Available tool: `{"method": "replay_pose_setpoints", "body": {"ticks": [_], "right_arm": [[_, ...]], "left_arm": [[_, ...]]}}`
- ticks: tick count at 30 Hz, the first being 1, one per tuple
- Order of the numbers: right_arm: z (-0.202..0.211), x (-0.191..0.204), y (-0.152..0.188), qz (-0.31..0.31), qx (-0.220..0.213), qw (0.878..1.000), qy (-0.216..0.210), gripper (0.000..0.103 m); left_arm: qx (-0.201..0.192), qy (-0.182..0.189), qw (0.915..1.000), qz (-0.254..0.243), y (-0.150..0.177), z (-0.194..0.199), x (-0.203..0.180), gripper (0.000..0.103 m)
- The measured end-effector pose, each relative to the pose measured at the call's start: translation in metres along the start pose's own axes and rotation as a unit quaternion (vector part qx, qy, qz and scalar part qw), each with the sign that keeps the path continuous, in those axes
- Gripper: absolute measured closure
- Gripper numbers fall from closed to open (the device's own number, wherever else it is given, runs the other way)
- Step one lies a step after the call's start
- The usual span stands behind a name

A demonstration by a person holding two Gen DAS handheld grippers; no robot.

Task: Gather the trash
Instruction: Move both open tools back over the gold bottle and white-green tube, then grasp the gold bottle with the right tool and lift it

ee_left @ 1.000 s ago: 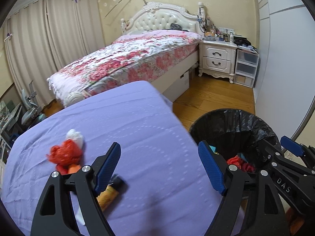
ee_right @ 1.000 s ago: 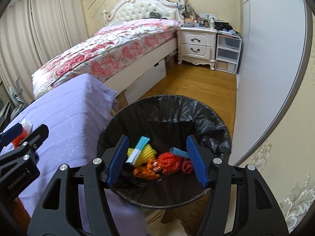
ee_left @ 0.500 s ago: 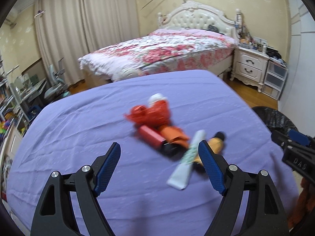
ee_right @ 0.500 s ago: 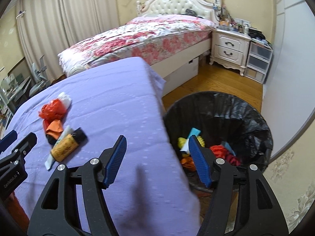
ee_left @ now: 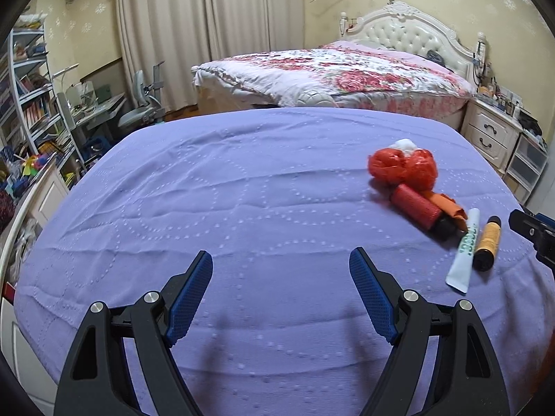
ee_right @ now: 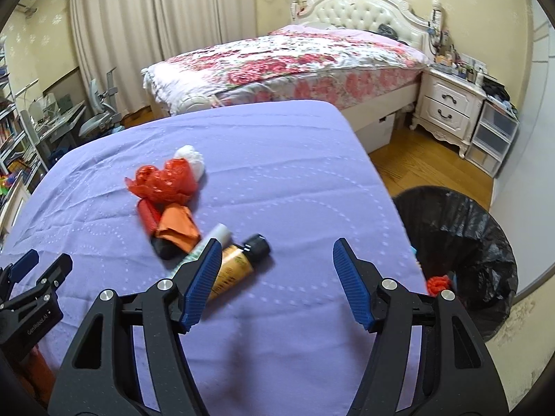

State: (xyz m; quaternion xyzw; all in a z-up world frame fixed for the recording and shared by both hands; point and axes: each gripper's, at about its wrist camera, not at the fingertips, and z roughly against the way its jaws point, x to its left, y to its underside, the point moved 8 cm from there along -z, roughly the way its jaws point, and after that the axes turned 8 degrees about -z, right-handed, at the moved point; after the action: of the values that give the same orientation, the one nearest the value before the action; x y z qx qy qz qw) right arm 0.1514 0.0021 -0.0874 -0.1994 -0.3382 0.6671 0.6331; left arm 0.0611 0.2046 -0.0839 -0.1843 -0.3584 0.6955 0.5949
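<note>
Your left gripper (ee_left: pixel 281 291) hangs over bare purple cover (ee_left: pixel 242 190), with open cloth out to its far rounded edge. The trash pile (ee_right: pixel 166 190), the white tube (ee_left: pixel 466 253) and the orange bottle (ee_right: pixel 239 263) lie to its right. Jaws spread wide, empty. Your right gripper (ee_right: pixel 275 282) (jaws also apart, holding nothing) has its left finger just over the bottle. The bin (ee_right: pixel 461 242) stands past the table's right edge. A second ago both grippers faced that bin.

Lilac dotted cloth (ee_left: pixel 242 208), red wrapper (ee_left: pixel 402 166), black bin liner (ee_right: pixel 464 228)
</note>
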Motion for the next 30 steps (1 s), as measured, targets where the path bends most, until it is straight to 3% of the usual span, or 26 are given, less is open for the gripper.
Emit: {"method": "replay_pose_setpoints", "body": {"ticks": [7, 25, 30], "right_arm": [[-0.020, 0.024, 0.008, 0.024, 0.027, 0.999, 0.007, 0.037], [-0.016, 0.004, 0.029, 0.019, 0.043, 0.999, 0.024, 0.037], [-0.017, 0.008, 0.027, 0.024, 0.038, 0.999, 0.024, 0.041]], "left_arm": [[0.004, 0.011, 0.9997, 0.019, 0.006, -0.003, 0.012, 0.024], [0.010, 0.032, 0.9986, 0.041, 0.009, -0.007, 0.018, 0.024], [0.012, 0.033, 0.9986, 0.039, 0.009, -0.007, 0.017, 0.024]]}}
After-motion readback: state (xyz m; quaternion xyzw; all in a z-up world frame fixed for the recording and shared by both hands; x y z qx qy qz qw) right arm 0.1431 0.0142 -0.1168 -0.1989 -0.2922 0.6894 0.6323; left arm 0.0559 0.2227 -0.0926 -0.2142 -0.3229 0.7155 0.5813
